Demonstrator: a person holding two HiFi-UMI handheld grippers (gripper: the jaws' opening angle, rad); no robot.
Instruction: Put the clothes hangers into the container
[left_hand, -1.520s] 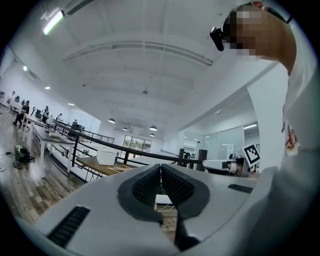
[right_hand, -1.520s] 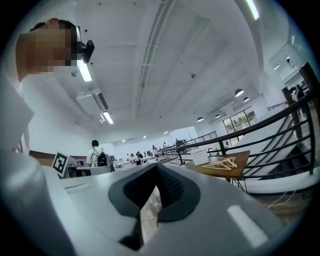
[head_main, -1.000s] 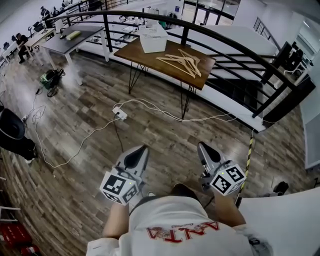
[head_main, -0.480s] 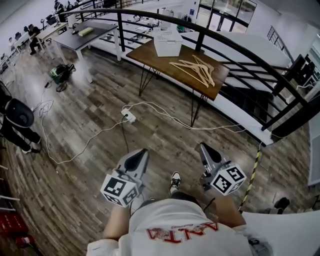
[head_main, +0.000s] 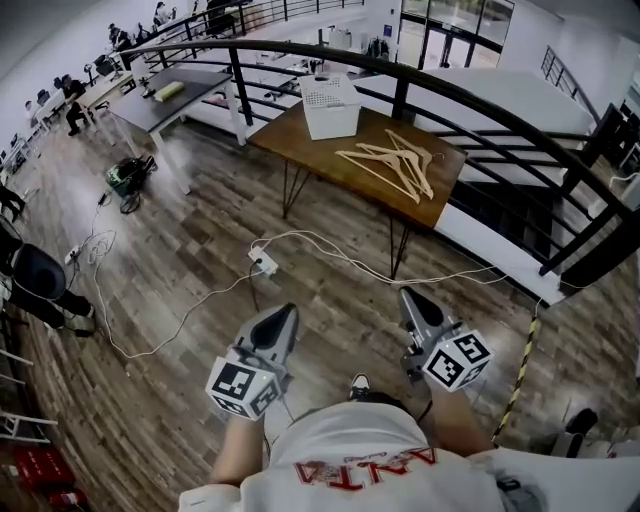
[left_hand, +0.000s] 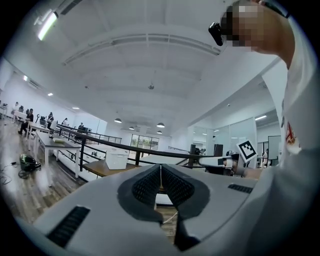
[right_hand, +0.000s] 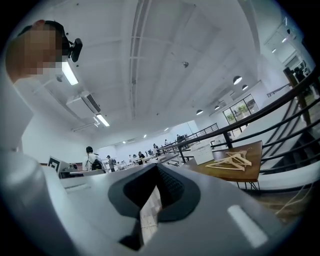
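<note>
Person holds left gripper (head_main: 283, 312) & right gripper (head_main: 410, 298), both pinched closed on nothing, well short of wooden table (head_main: 320, 150), prob. because nothing is within reach yet; hangers (head_main: 392, 160) lie on table's right half, white basket (head_main: 331, 104) at its far-left corner.

1. A wood-plank floor (head_main: 180, 340) spreads out below me.
2. A white power strip (head_main: 264, 262) lies on it, with a white cable (head_main: 345, 248) trailing off to both sides.
3. Ahead of me stands a brown tabletop (head_main: 300, 135) on thin black legs, close to a curved black railing (head_main: 403, 95).
4. Further left are a grey table (head_main: 175, 92), a green object (head_main: 128, 175) on the floor, and a black chair (head_main: 35, 275).
5. A yellow-and-black striped strip (head_main: 517, 365) runs along the floor on my right.
</note>
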